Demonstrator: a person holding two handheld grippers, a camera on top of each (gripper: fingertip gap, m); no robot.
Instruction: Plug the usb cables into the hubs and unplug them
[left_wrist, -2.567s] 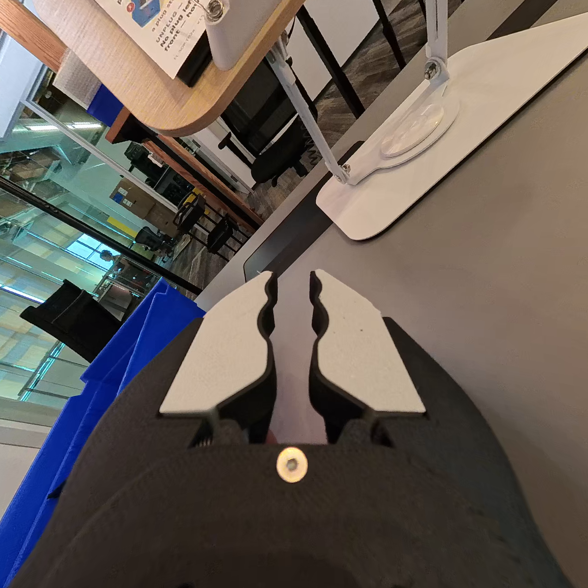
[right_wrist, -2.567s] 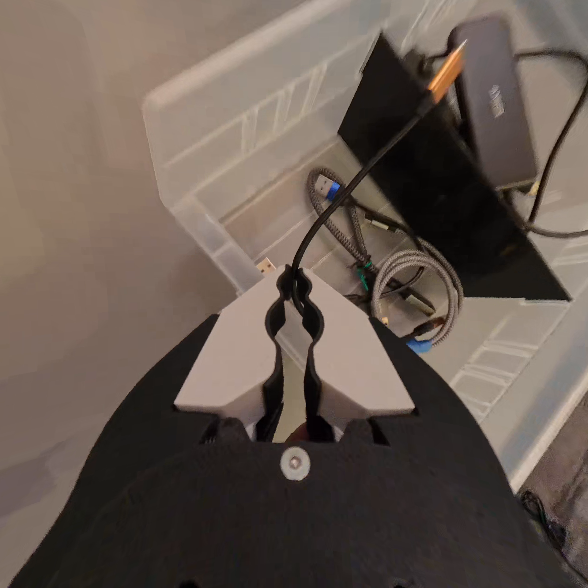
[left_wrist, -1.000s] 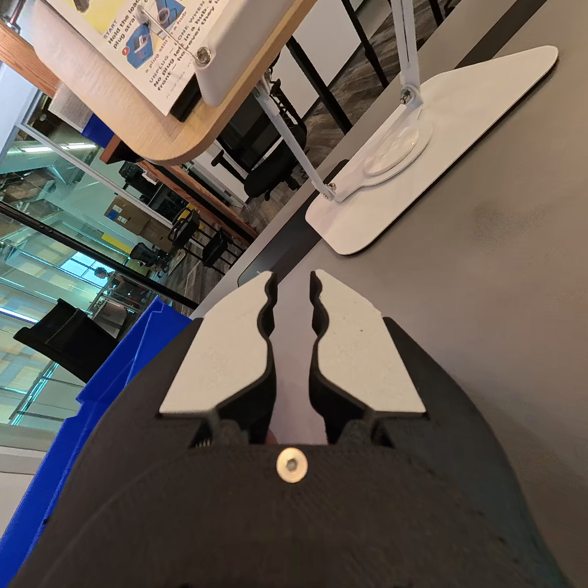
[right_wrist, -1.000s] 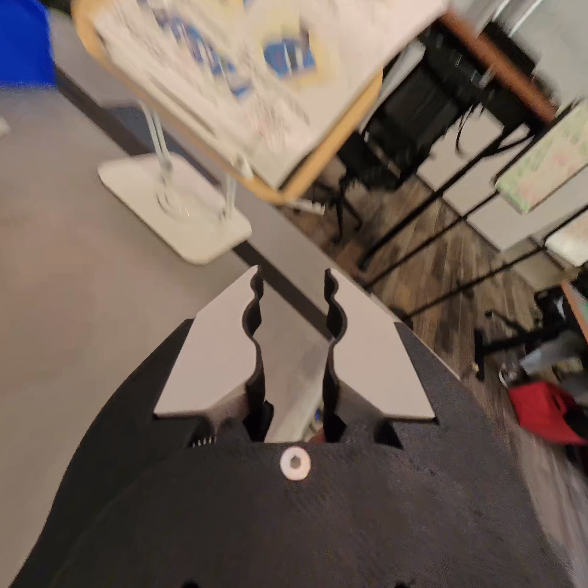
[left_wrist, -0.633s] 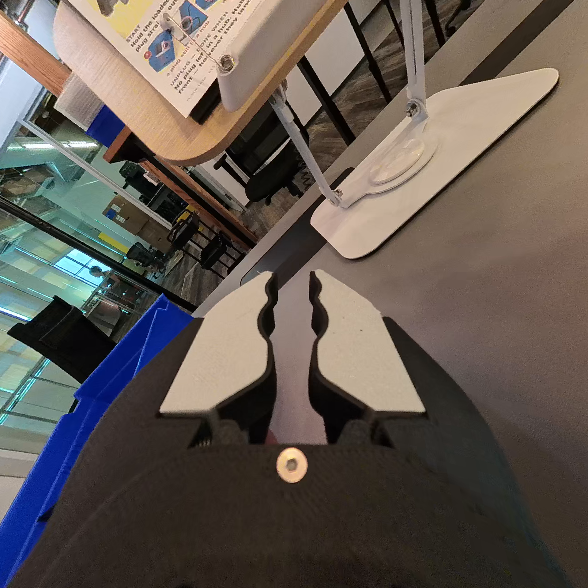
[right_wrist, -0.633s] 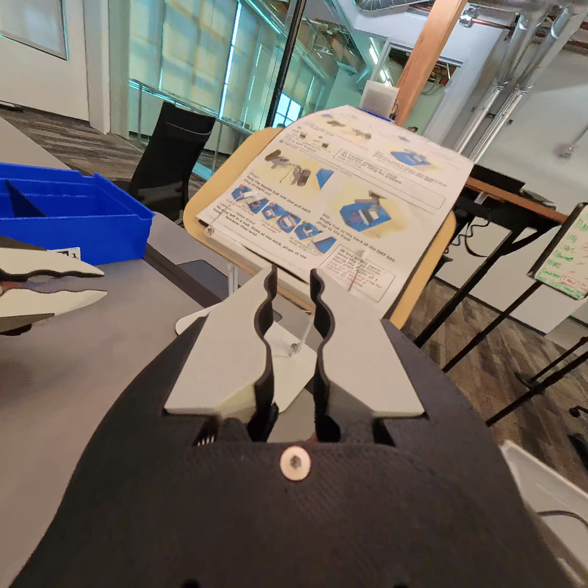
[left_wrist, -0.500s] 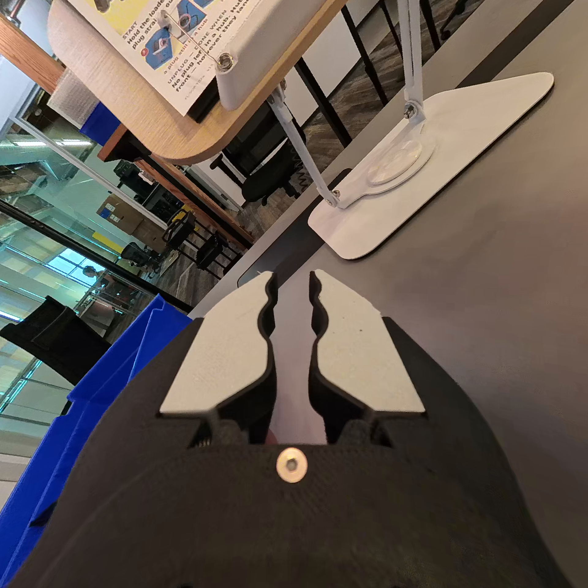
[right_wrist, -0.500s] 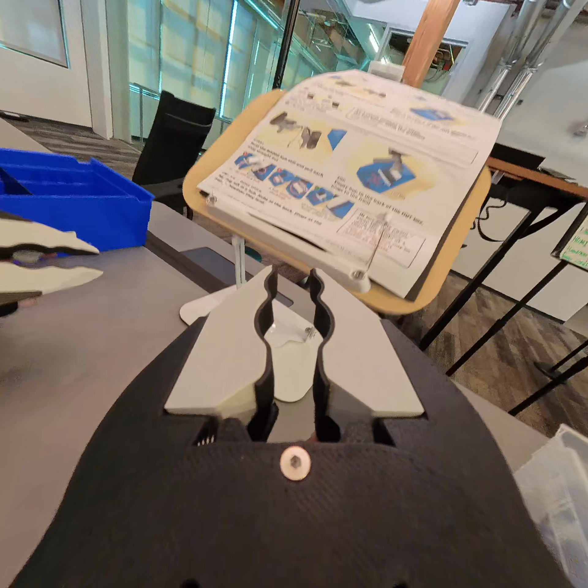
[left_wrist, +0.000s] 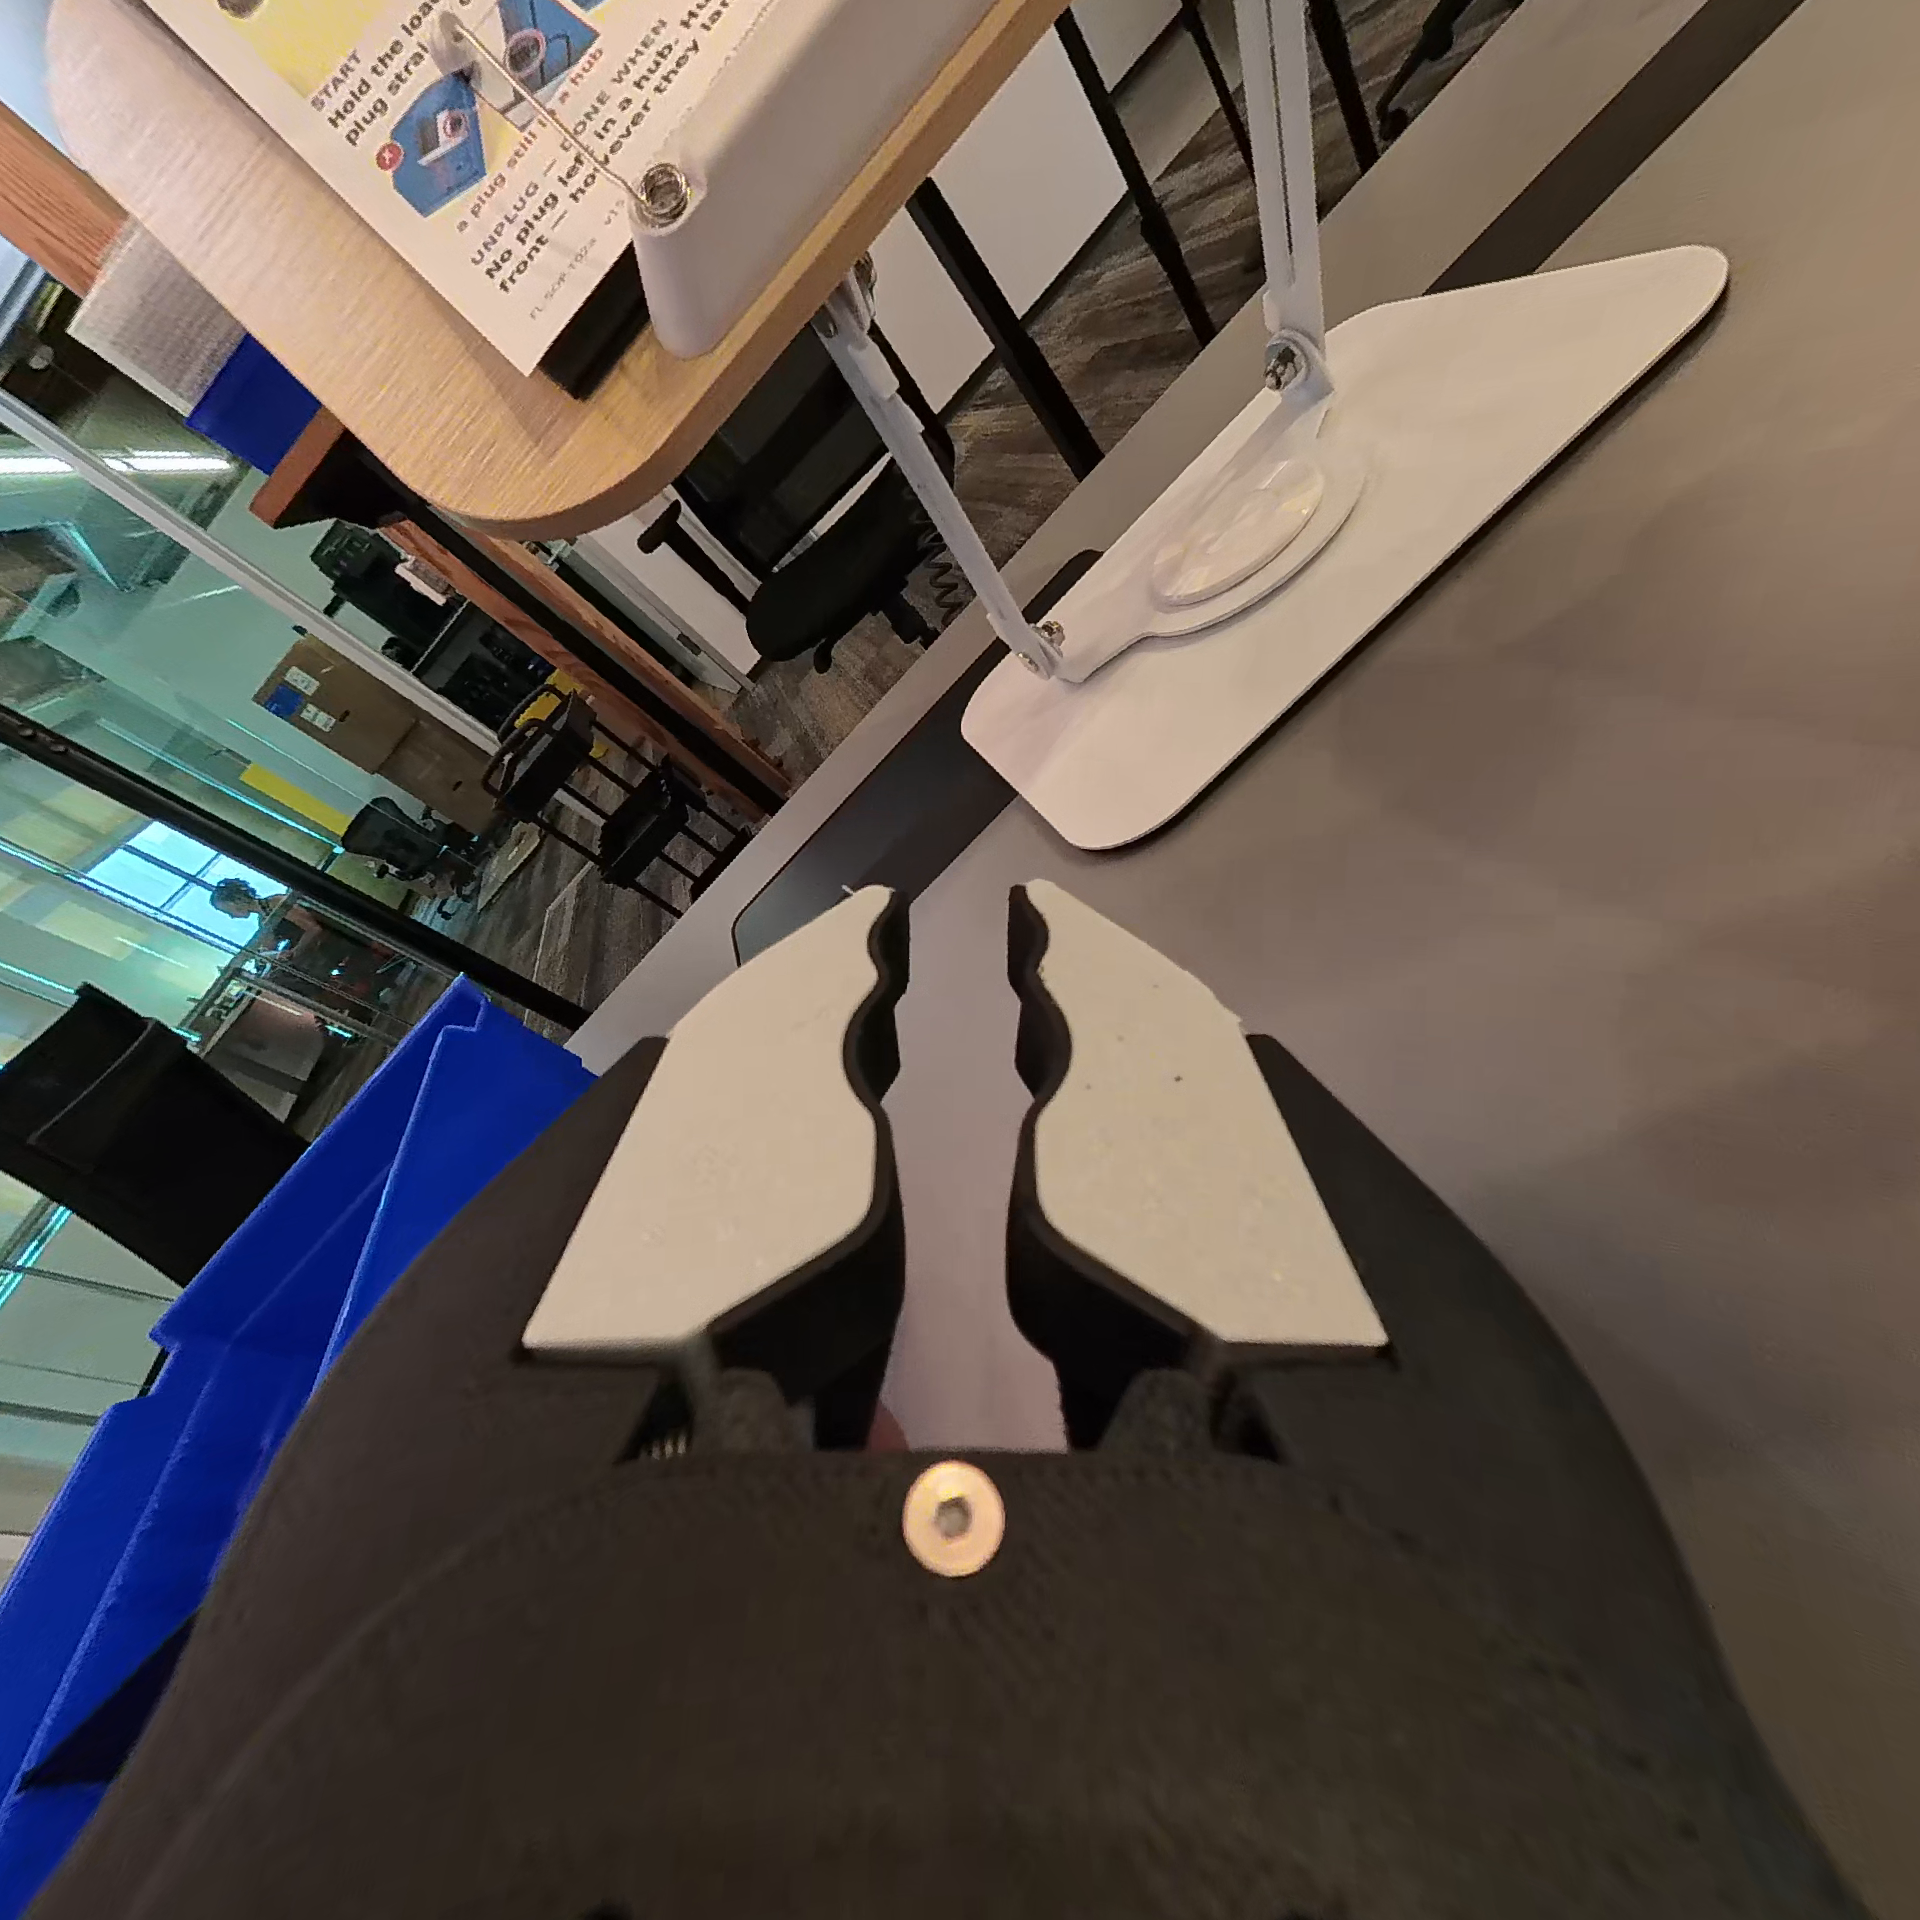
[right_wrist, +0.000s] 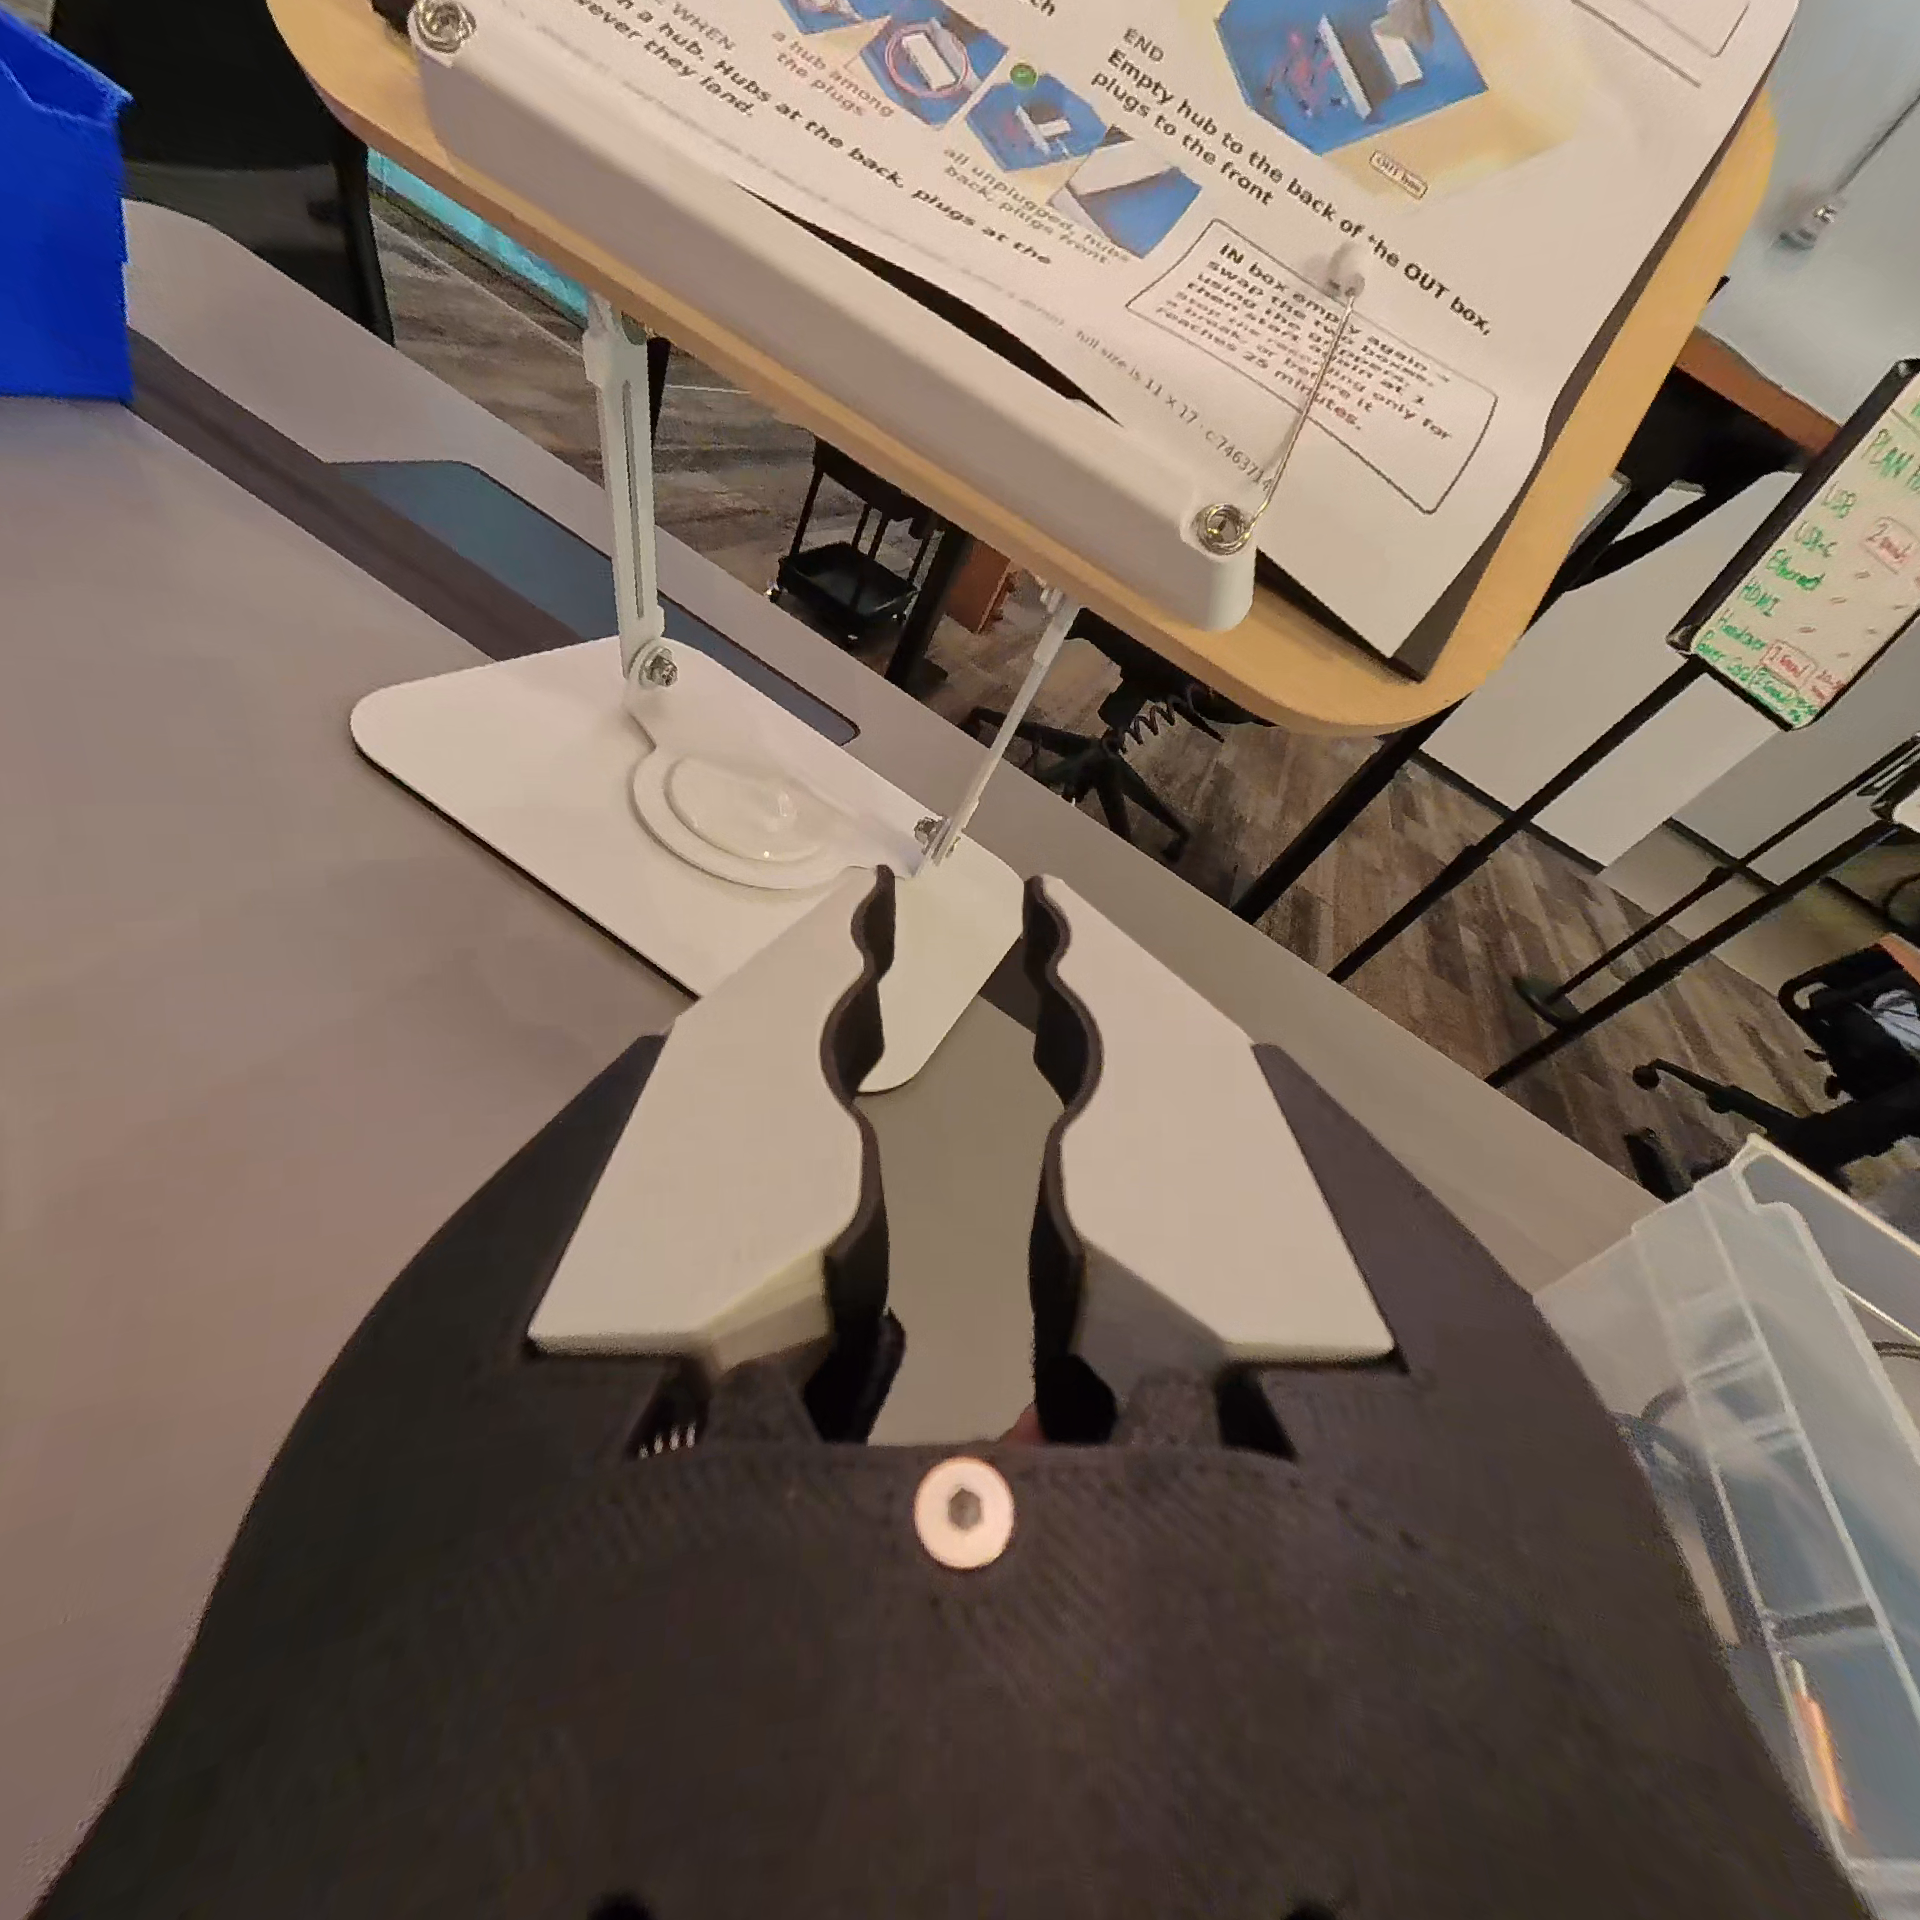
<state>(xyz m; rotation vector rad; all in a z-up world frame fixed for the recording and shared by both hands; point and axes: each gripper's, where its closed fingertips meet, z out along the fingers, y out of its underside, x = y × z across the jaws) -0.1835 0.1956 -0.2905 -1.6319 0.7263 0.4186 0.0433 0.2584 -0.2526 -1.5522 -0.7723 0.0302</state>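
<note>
No USB cable or hub is clearly in view. My left gripper (left_wrist: 958, 906) hovers low over the grey table (left_wrist: 1558, 1039), tilted on its side, with its jaws a little apart and nothing between them. My right gripper (right_wrist: 958, 894) is over the table, pointing at the white stand base (right_wrist: 540, 748), its jaws apart and empty. The corner of a clear plastic bin (right_wrist: 1766, 1351) shows at the right edge of the right wrist view; its contents are too blurred to tell.
A white stand (left_wrist: 1403, 520) on the table holds up a wooden board with a printed instruction sheet (right_wrist: 1143, 187). A blue bin (left_wrist: 312, 1247) sits at the left, also in the right wrist view (right_wrist: 52, 208). Chairs and table legs lie beyond the table's far edge. The tips of one gripper are about 25 cm away from the tips of the other.
My right gripper let go of the black cable with the orange plug over the clear bin, swung away to face the stand, and now points lower. The left gripper barely moved.
</note>
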